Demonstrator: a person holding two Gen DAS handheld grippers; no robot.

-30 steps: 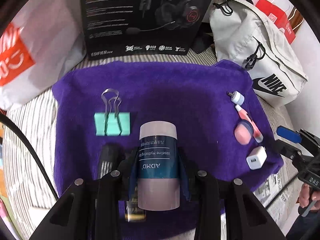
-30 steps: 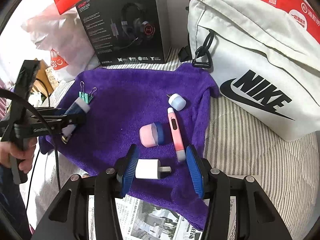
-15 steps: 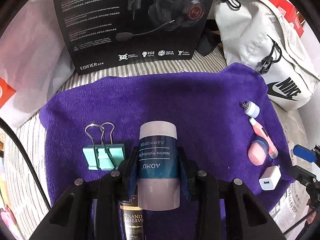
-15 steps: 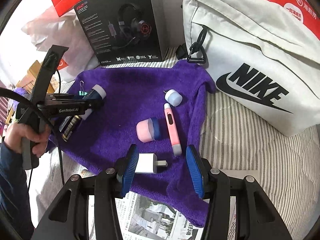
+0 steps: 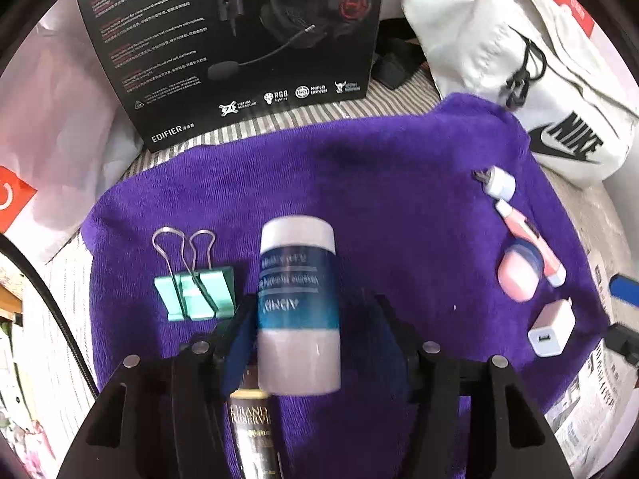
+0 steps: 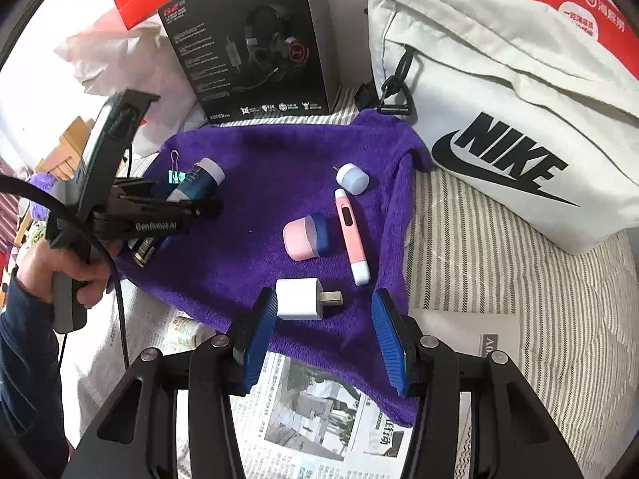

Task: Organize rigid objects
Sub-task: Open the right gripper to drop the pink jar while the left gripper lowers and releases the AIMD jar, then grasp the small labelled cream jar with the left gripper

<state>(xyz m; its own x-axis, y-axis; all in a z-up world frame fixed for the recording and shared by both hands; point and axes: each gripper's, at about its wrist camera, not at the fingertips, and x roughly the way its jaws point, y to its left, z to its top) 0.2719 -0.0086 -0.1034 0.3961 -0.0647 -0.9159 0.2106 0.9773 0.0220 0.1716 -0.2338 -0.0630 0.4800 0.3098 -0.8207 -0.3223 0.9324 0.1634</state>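
A purple towel (image 5: 359, 167) carries the objects. My left gripper (image 5: 315, 327) is open; the blue-labelled Vaseline bottle (image 5: 297, 303) lies blurred between its spread fingers, beside a green binder clip (image 5: 195, 291) and above a dark tube (image 5: 251, 431). My right gripper (image 6: 325, 331) is open at the towel's near edge, with a white charger plug (image 6: 299, 298) just ahead between its fingers. Beyond lie a pink-and-blue jar (image 6: 305, 236), a pink pen-shaped device (image 6: 350, 235) and a small white-blue cap (image 6: 352, 179). The bottle (image 6: 199, 179) and left gripper (image 6: 159, 215) also show in the right wrist view.
A black headset box (image 6: 255, 40) stands behind the towel. A white Nike bag (image 6: 499, 119) lies at the right on striped bedding (image 6: 499, 279). Newspaper (image 6: 315, 411) lies under the near edge. White plastic bags (image 5: 52, 127) are at the left.
My left gripper has opened and let go of the Vaseline bottle, which now lies loose on the towel. The right gripper has crept slightly closer to the charger plug.
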